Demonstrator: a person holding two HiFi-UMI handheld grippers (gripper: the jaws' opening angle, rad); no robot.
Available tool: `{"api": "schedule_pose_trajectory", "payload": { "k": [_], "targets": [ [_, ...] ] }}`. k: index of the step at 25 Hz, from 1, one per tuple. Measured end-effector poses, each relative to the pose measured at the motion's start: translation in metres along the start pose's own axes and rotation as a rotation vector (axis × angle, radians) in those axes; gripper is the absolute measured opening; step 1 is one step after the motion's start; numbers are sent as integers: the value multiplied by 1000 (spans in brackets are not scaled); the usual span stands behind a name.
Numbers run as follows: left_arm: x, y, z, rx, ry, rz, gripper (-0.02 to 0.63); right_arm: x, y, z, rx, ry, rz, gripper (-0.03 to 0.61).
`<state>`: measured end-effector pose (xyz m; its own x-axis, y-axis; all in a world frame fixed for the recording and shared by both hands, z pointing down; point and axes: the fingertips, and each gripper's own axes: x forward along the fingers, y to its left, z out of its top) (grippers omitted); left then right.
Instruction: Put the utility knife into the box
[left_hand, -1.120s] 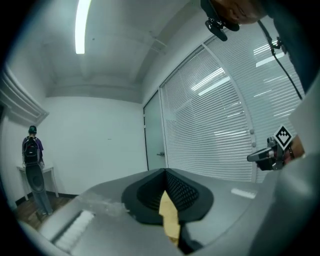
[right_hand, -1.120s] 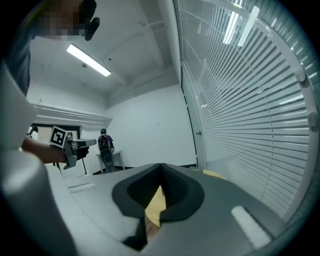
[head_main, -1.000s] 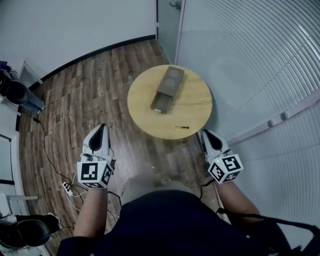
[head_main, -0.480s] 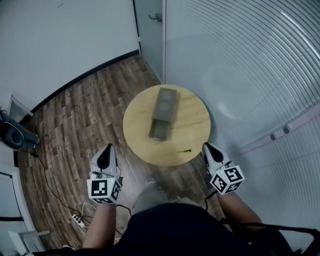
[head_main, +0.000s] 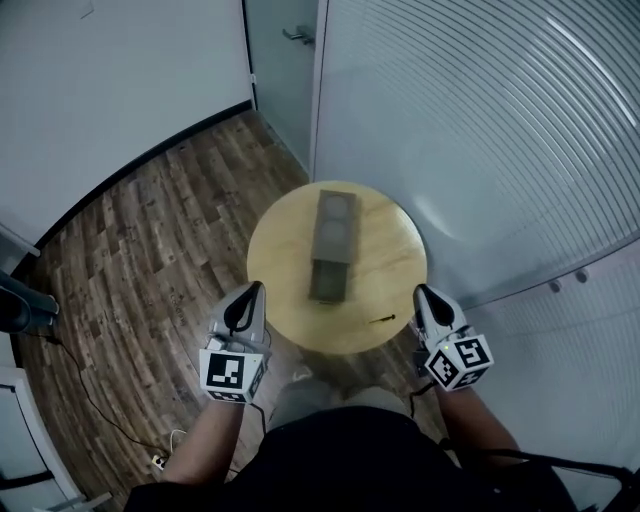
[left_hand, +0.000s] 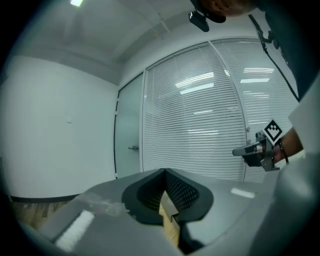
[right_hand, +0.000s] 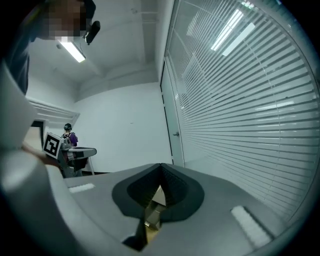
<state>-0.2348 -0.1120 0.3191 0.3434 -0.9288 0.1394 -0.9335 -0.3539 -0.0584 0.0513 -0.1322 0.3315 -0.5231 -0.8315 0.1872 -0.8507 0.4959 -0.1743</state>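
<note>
In the head view, a round wooden table (head_main: 375, 240) stands on a dark plank floor (head_main: 150, 240), close to a glass wall with blinds (head_main: 500, 130). A long grey box (head_main: 333, 245) lies near the middle of the table, with its length pointing away from the person; it is a little blurred, so its details are not clear. The utility knife (head_main: 381, 320) is a small dark thing on the table top, near the edge that faces the person. It is to the right of the box and apart from it, so it is not in the box. The left gripper (head_main: 250, 298) is held beside the near left edge of the table and the right gripper (head_main: 428, 303) beside the near right edge. Both are off the table and touch nothing. In the left gripper view, the left gripper (left_hand: 164, 172) has its jaws pressed together with nothing between them; only a strip of wood colour shows through the gap below. The right gripper (left_hand: 257, 150) is seen far to the side, in front of the blinds. In the right gripper view, the right gripper (right_hand: 161, 167) also has its jaws pressed together and empty. The left gripper (right_hand: 75, 152) is seen at the left, in front of a white wall (right_hand: 130, 135).
</note>
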Motion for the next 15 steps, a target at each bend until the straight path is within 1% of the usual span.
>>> {"api": "schedule_pose_trajectory", "payload": {
  "k": [1,3,5,7,9,15],
  "targets": [
    [5,5,-2,-3,8,-13,3,3,3,4,-5,-7,-8,9],
    [14,11,-7,-40,28,-34,3,7,6,7,-11,-9,-23,8],
    [21,13,-2,-73,16,-55,3,7,4,7,-13,-4,-37,8],
    [31,12,5,-69,-6,-74,3,7,-3,6,-11,0,-60,8],
    [43,11,6,-58,-9,-86,3,6,-11,5,-4,5,-79,8],
    [68,-3,8,-35,-21,-95,3,7,-42,9,-14,-17,-97,8]
  ]
}}
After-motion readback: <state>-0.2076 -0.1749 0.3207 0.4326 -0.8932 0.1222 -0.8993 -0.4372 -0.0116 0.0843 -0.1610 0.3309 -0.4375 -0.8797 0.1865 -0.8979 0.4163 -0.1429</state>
